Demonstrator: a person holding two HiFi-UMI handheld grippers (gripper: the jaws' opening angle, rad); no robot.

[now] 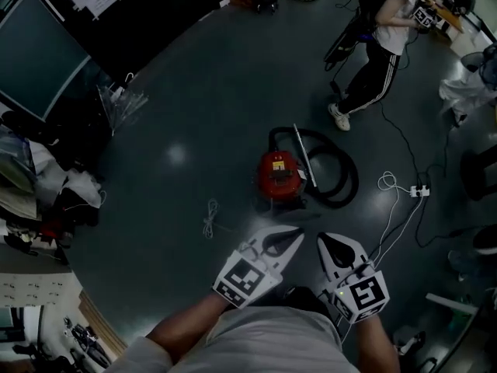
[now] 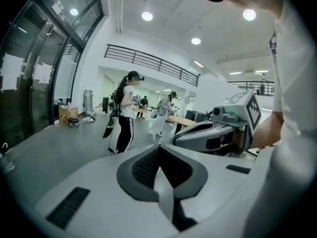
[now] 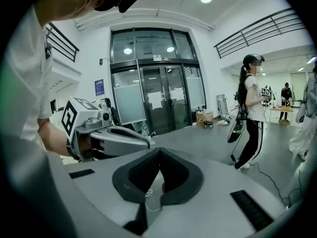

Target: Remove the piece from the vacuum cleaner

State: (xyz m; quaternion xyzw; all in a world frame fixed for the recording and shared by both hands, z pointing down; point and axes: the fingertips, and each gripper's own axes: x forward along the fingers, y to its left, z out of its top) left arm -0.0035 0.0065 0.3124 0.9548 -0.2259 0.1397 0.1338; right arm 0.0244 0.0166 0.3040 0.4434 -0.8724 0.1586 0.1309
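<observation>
A red vacuum cleaner [image 1: 280, 176] stands on the dark floor, with its black hose [image 1: 342, 179] looped at its right and a metal wand [image 1: 303, 155] lying across it. Both grippers hang in the air before the person's body, short of the vacuum and touching nothing. In the head view the left gripper [image 1: 296, 233] points at the vacuum, and the right gripper [image 1: 322, 240] is beside it. Each is shut and empty, as the left gripper [image 2: 158, 148] and right gripper [image 3: 159, 151] show in their own views. A sliver of red vacuum [image 3: 163, 187] peeks below the right jaws.
A person [image 1: 381, 43] stands beyond the vacuum at the back right. A loose white cord [image 1: 210, 217] lies left of the vacuum, and a white power strip [image 1: 419, 190] with cable lies at its right. Clutter [image 1: 46, 189] and a dark screen [image 1: 35, 57] line the left side.
</observation>
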